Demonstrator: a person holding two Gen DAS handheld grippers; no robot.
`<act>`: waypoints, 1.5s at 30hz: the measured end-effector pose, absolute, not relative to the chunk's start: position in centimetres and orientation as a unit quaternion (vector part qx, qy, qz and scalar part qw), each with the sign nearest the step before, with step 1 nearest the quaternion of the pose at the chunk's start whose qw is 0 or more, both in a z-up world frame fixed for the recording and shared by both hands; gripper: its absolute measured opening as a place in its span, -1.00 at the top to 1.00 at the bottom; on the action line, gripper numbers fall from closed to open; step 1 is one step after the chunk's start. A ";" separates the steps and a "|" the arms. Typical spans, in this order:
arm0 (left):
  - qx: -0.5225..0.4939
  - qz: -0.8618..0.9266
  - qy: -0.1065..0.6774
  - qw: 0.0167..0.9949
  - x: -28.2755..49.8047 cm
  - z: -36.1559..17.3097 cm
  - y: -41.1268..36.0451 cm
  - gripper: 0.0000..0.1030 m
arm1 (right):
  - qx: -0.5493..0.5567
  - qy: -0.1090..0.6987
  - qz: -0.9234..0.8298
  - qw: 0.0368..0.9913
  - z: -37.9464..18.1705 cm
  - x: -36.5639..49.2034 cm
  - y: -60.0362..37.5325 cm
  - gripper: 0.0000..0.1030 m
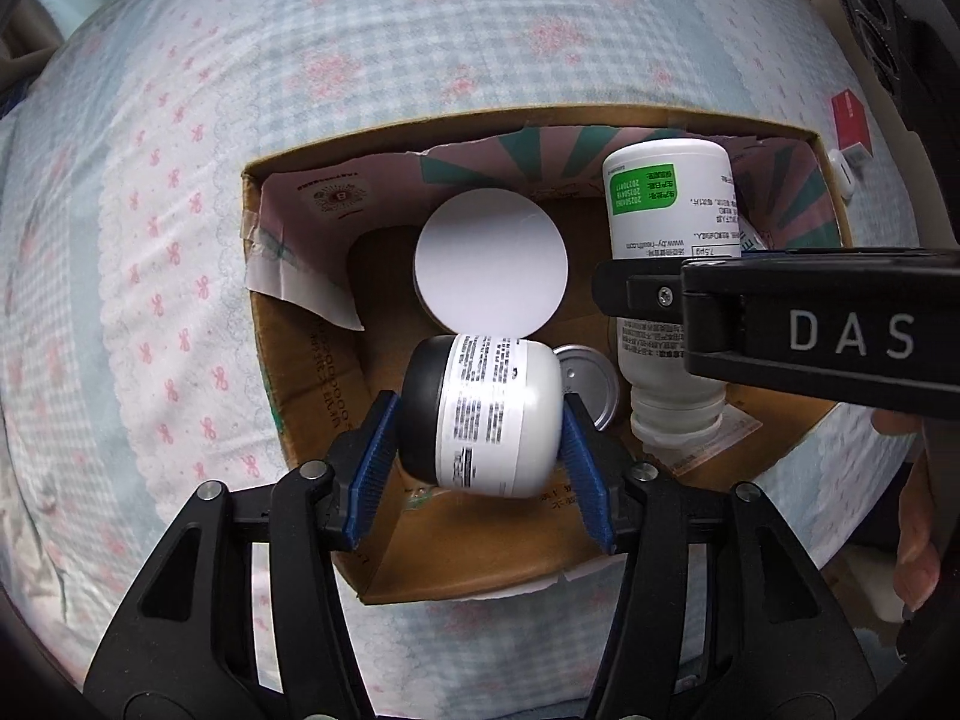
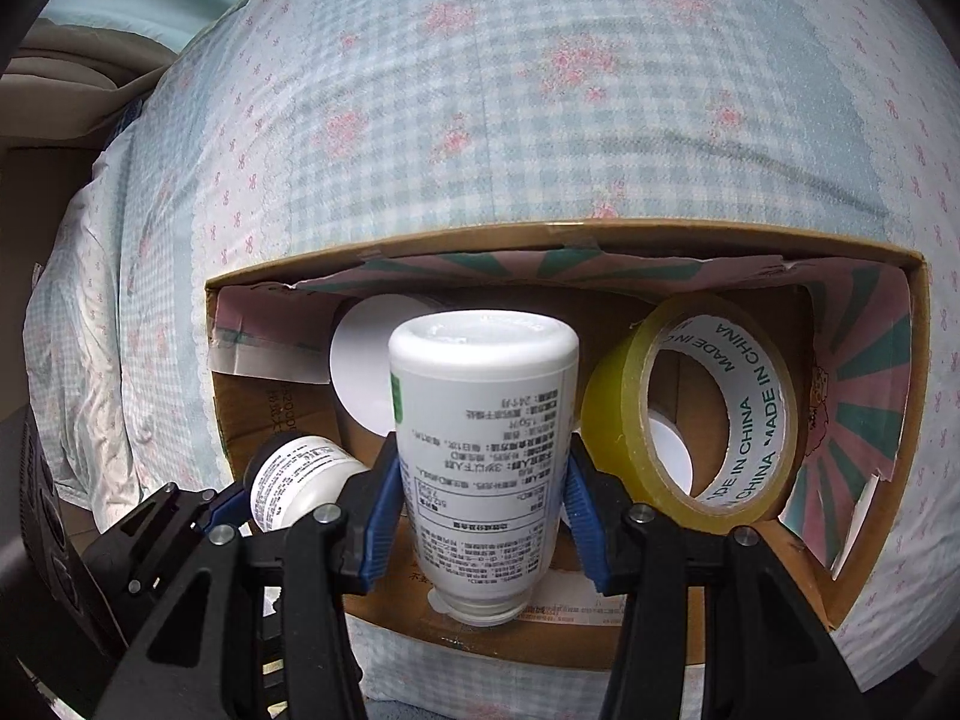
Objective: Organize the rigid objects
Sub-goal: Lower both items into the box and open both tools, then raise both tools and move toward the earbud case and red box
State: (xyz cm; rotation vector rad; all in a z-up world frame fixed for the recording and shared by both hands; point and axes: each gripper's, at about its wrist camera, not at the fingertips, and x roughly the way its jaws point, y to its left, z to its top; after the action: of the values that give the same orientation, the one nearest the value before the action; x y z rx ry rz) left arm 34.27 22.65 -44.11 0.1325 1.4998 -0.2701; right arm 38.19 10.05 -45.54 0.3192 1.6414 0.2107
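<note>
My left gripper point(image 1: 480, 420) is shut on a small white jar with a black lid point(image 1: 486, 414), held sideways over the open cardboard box point(image 1: 312, 396); the jar also shows in the right wrist view point(image 2: 294, 480). My right gripper point(image 2: 480, 480) is shut on a tall white bottle with a green label point(image 2: 480, 438), held upside down over the same box point(image 2: 840, 576); in the left wrist view the bottle point(image 1: 666, 204) sits at the box's right. A white round lid point(image 1: 491, 264) and a silver can top point(image 1: 591, 381) lie inside.
A yellow tape roll point(image 2: 624, 420) leans in the box's right half. The box sits on a blue checked bedspread point(image 1: 180, 240). A red and white packet point(image 1: 852, 120) and a small white item point(image 1: 843, 177) lie beyond the box's right wall.
</note>
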 end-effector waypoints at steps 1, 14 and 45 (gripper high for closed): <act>0.066 -0.119 0.673 0.727 34.3 -43.6 22.5 -0.90 | 0.138 0.725 0.095 0.669 -45.4 38.2 10.1 0.09; 0.052 -0.115 0.654 0.746 32.2 -40.7 23.7 -0.99 | 0.110 0.693 0.099 0.705 -41.9 36.2 9.1 -1.00; 0.008 -0.111 0.581 0.806 21.4 -29.5 24.2 -0.99 | 0.081 0.595 0.032 0.799 -26.1 23.4 5.9 -1.00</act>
State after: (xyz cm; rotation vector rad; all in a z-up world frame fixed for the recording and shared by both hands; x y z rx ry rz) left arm 21.36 24.18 -29.47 0.0181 1.2434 -0.2385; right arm 23.45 5.93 -26.05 0.1743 1.2769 0.0686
